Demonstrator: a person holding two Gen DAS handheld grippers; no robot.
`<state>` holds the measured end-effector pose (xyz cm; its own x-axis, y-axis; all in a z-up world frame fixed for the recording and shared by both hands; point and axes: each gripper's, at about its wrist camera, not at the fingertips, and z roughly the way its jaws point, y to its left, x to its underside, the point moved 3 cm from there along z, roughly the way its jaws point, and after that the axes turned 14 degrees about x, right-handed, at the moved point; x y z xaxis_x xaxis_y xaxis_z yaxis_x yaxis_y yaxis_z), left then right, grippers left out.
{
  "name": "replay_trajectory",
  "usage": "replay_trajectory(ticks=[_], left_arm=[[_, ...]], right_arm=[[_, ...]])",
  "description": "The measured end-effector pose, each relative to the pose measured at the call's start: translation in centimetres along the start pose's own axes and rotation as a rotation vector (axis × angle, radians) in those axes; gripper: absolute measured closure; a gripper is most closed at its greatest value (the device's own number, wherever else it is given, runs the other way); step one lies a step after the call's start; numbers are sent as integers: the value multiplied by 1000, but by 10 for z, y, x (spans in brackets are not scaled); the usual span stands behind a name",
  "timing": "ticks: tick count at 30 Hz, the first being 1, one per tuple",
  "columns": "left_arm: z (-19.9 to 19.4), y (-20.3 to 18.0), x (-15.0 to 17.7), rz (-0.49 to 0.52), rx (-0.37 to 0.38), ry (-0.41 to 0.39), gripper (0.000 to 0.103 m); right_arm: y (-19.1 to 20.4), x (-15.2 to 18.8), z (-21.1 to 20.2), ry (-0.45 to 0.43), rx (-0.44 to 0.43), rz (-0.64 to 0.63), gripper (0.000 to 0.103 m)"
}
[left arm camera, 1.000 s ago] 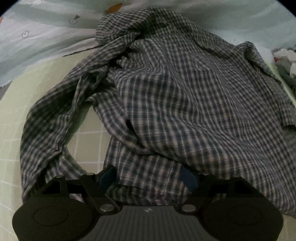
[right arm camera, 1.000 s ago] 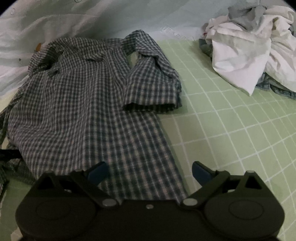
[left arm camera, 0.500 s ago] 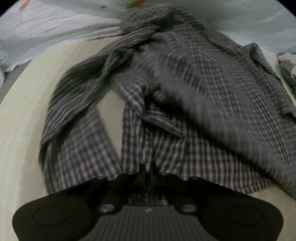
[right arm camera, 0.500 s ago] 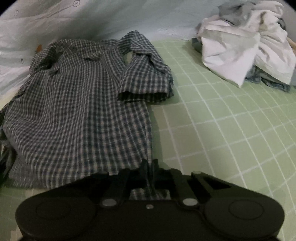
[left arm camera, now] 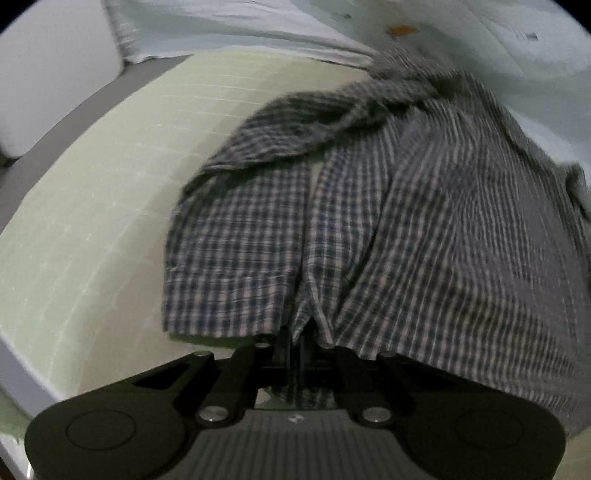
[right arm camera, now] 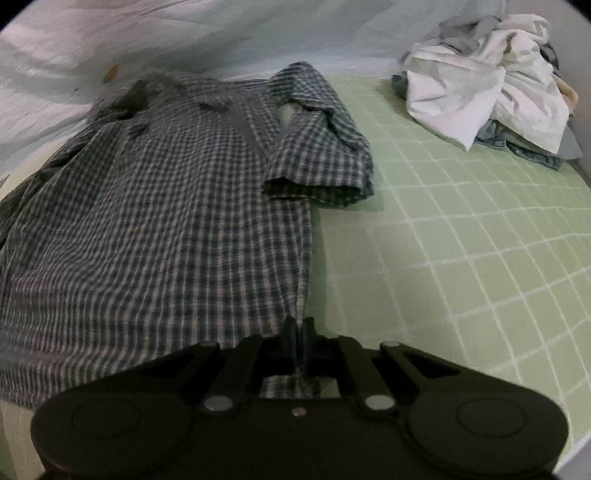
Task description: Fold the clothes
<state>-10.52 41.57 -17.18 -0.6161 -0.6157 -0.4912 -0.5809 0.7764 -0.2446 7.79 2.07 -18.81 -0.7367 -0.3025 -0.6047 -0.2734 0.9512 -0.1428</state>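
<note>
From the left wrist view, the left hand-held gripper (left arm camera: 295, 341) has its two fingers pressed together on the bottom edge of the checked shirt (left arm camera: 424, 221). The shirt lies on the bed (left arm camera: 92, 221), which has a light green sheet with thin white lines. From where it is pinched, the shirt spreads away toward the far side of the bed. One sleeve (left arm camera: 295, 125) is bunched up at the far left part of the shirt. Past the shirt lies a pale blanket (left arm camera: 258, 22). The picture is a bit blurry on the shirt's right side.

From the right wrist view, the right hand-held gripper (right arm camera: 299, 341) also has its fingers pressed together, pinching the shirt (right arm camera: 166, 221) at its near right corner. The shirt lies flat on the bed (right arm camera: 461, 240), to the left of the gripper and stretching away from it. Its short sleeve (right arm camera: 321, 162) is folded over on the shirt's right side, with the open cuff facing the camera. Well apart from the shirt, at the far right of the bed, sits a pile of other clothes (right arm camera: 491, 81), mostly white. The pale blanket (right arm camera: 147, 33) lies just past the shirt's collar end.
</note>
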Motion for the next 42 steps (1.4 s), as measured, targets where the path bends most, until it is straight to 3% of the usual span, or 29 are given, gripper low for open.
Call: replay_trajectory(ticks=[3, 7, 9, 10, 12, 13, 14, 16, 17, 20, 27, 31, 33, 35, 39, 42], left_arm=[[-14, 3, 1, -39, -26, -18, 98], [-7, -15, 3, -28, -90, 19, 97], [-4, -23, 1, -24, -120, 29, 90], [-5, -27, -2, -21, -127, 16, 89], [-13, -32, -13, -11, -123, -37, 74], [-16, -35, -18, -7, -121, -64, 61], [-20, -38, -23, -2, -119, -91, 48], [-28, -44, -34, 8, -115, -144, 31], [-29, -49, -38, 23, -109, -162, 19], [-23, -68, -48, 97, -82, -172, 15], [22, -114, -53, 158, 18, -60, 15], [43, -123, -42, 164, 30, 18, 15], [53, -123, -38, 148, 28, 50, 15], [62, -121, -36, 135, 18, 70, 15], [75, -111, -32, 110, 0, 112, 12], [80, -107, -30, 87, -19, 105, 1]], right_arm=[[1, 7, -10, -6, -24, -41, 100], [-10, 0, -8, 6, -64, -68, 100], [-18, -7, -3, 6, -68, -68, 99], [-21, -12, -3, -9, -46, -57, 94], [-27, -22, -8, -63, 5, -39, 72], [-32, -27, -10, -84, 17, -29, 55], [-37, -32, -12, -101, 26, -13, 50], [-47, -40, -9, -118, 29, 20, 48], [-51, -44, -5, -113, 26, 28, 41], [-55, -54, 5, -101, 21, 52, 13], [-59, -84, 36, -74, -27, 126, 10], [-59, -101, 57, -41, -61, 168, 12], [-58, -106, 70, -8, -65, 189, 22], [-56, -109, 82, 27, -57, 192, 39], [-48, -114, 93, 43, -32, 148, 43], [-42, -115, 94, 38, -20, 101, 50]])
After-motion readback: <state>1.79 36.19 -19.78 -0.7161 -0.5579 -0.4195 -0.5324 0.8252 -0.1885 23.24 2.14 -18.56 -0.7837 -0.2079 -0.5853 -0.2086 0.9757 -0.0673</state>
